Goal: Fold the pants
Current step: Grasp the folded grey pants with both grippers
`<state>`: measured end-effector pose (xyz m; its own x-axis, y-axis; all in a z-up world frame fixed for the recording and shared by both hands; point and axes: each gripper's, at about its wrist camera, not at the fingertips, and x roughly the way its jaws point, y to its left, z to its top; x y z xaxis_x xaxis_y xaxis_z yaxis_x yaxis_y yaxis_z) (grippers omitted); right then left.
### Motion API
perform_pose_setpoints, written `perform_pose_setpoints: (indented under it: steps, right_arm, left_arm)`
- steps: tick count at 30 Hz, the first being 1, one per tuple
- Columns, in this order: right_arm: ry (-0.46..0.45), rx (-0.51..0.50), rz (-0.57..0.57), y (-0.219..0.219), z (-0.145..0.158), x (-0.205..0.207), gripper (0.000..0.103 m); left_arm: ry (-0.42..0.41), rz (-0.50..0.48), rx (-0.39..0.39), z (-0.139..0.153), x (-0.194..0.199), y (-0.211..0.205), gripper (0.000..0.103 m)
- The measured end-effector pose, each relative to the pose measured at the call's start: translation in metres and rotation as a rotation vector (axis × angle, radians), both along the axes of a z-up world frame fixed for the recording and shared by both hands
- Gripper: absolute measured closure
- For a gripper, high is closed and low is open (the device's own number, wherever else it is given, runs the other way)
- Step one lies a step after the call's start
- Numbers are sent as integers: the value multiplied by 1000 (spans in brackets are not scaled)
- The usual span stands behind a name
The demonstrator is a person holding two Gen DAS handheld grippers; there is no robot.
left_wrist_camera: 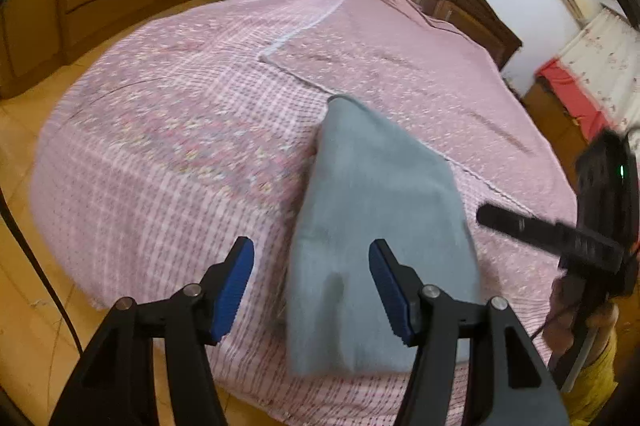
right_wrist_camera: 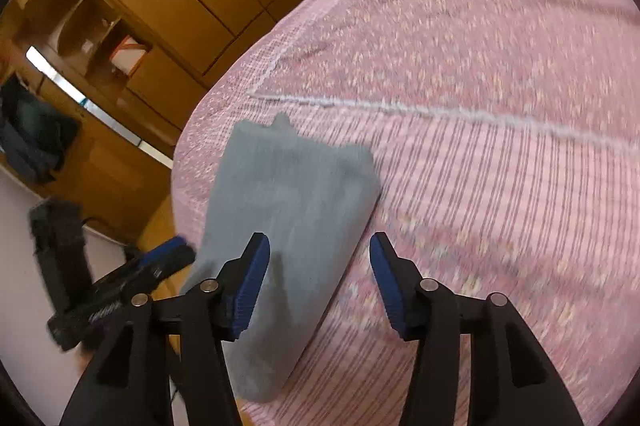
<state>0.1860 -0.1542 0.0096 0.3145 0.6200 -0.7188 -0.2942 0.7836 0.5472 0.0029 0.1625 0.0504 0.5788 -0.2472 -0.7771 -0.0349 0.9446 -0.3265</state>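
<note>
The grey pants lie folded into a narrow bundle on the pink bed cover, near the bed's foot edge. In the left wrist view they run from between the spread fingers of the left gripper toward 12 o'clock, untouched. In the right wrist view the pants sit at 11 o'clock, passing behind the left finger of the right gripper, whose fingers are also spread and hold nothing.
</note>
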Motion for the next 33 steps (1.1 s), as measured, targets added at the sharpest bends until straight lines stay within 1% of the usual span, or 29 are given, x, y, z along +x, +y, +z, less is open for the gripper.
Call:
perform_pose_setpoints:
  steps: [2,5,11,12,13,16,20,23,25,27,30,33]
  right_arm:
    - [27,14,16,4,-4,-5,49]
    - [39,10,38,14,-12,-8,49]
    - [67,23,38,25,-31,-5,48]
    - [66,26,37,26,-32,-5,47]
    - [62,30,36,28,-33,-4,47]
    - [49,34,37,31,-35,-3,46]
    - [34,44,18,38,-39,-1,46]
    - [14,40,2,43,-39,-2,46]
    - [-18,21,6,49,-36,-5,50]
    - [-42,11,13,55,-34,-6,59]
    - [-64,18,19,56,-29,-6,67]
    - [-72,26,25,53,-25,-7,70]
  left_arm:
    - [12,-22,-11,-2,5,-3,40]
    - [32,-54,-17,-8,14,-5,40]
    - [93,-94,-53,-31,32,-7,40]
    - [100,-98,-72,-34,34,-6,40]
    - [107,-98,-109,-37,35,-4,40]
    - [112,-96,-163,-42,38,2,40]
    - [117,-111,-185,-47,45,2,39]
    - [115,-115,-201,-52,51,1,37]
    - [113,-102,-222,-55,55,2,35]
    - [110,-93,-232,-56,57,2,35]
    - [99,-91,-239,-56,55,2,35]
    - [89,-89,-250,-56,55,-2,35]
